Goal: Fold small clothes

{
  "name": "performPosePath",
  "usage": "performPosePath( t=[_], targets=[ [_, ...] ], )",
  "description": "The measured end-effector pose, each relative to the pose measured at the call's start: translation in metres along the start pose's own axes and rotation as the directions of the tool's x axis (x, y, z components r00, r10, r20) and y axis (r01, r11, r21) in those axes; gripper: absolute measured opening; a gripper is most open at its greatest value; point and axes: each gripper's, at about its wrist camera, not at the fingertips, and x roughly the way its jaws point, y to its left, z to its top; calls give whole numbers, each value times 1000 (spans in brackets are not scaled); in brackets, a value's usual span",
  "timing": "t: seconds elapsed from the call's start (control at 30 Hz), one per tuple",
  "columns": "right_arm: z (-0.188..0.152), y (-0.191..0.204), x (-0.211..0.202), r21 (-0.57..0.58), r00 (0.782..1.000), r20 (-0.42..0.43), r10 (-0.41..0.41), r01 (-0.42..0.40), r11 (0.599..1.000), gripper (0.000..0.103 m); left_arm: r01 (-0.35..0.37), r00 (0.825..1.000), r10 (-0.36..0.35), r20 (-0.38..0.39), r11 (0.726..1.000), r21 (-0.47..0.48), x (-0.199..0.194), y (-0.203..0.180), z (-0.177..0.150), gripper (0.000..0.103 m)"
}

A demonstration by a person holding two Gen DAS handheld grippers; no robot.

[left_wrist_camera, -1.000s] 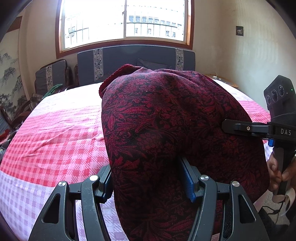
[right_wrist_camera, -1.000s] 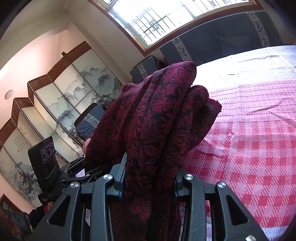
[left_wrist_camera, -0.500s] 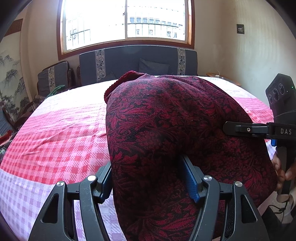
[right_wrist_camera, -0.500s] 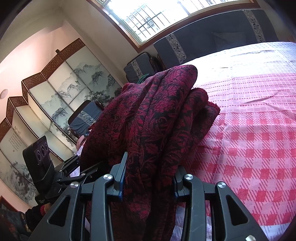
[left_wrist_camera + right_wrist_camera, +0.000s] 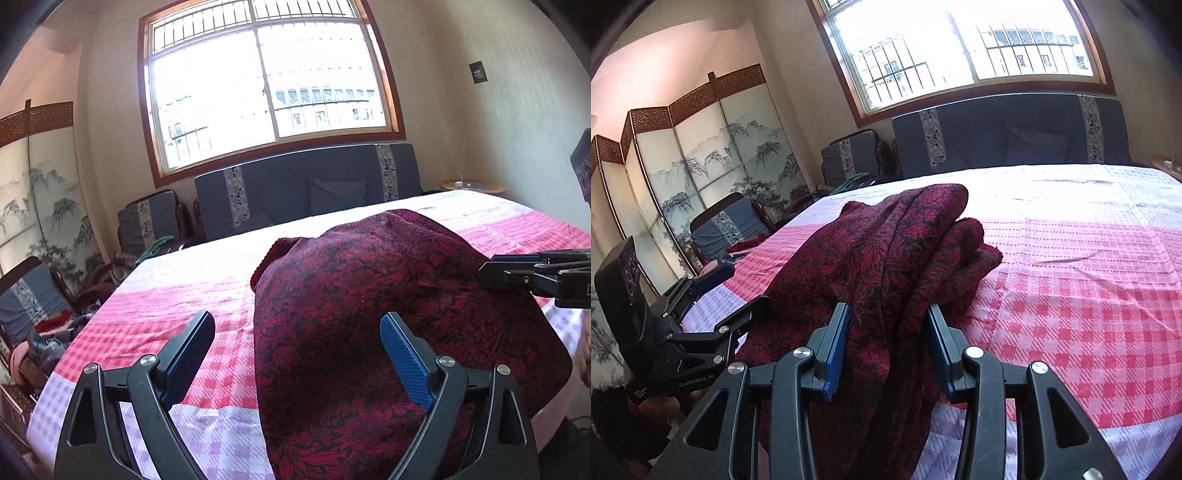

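A dark red patterned garment (image 5: 388, 314) lies folded in a thick bundle on the bed near its front edge. My left gripper (image 5: 297, 319) is open, its jaws still opening. The left pad stands clear of the cloth, and the garment's left part lies loose between the jaws. My right gripper (image 5: 888, 310) is shut on the bunched layers of the garment (image 5: 897, 251), which fill the gap between its pads; these jaws are starting to open. The left gripper (image 5: 749, 284) shows at the left of the right wrist view. The right gripper (image 5: 517, 273) enters the left wrist view from the right.
The bed (image 5: 177, 306) has a pink, red and white checked sheet. A dark blue sofa (image 5: 295, 192) stands beyond it under the window. Armchairs (image 5: 151, 221) with loose clothes and a folding screen (image 5: 701, 158) line the left side. A round side table (image 5: 471, 184) stands at the back right.
My left jaws have spread wide and let go of the garment. Both grippers have drawn back, and the bundle now lies lower on the bed. The right grip has loosened slightly.
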Motion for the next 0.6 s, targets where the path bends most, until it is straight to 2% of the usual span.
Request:
performPosePath(
  t=[0.07, 0.1, 0.23, 0.3, 0.37, 0.6],
  targets=[
    [-2, 7, -16, -5, 999, 47, -24, 24, 1000, 41, -20, 999, 21, 46, 1000, -15, -11, 1, 7, 98],
    [-3, 8, -24, 5, 997, 70, -27, 26, 1000, 42, -30, 998, 31, 62, 999, -19, -16, 1, 10, 103],
    [-4, 11, -50, 34, 989, 130, -67, 63, 997, 54, -22, 997, 25, 69, 999, -43, -31, 5, 22, 103],
    [-4, 14, -58, 42, 988, 143, -61, 56, 998, 62, -43, 997, 47, 67, 998, -54, -37, 4, 27, 103],
    [-3, 17, -64, 40, 987, 152, -58, 52, 998, 63, -58, 996, 61, 71, 997, -48, -44, 3, 31, 103],
    [-4, 36, -73, -16, 985, 163, -49, 52, 999, 66, 14, 997, -9, 82, 998, -63, -56, 5, 40, 103]
  ],
)
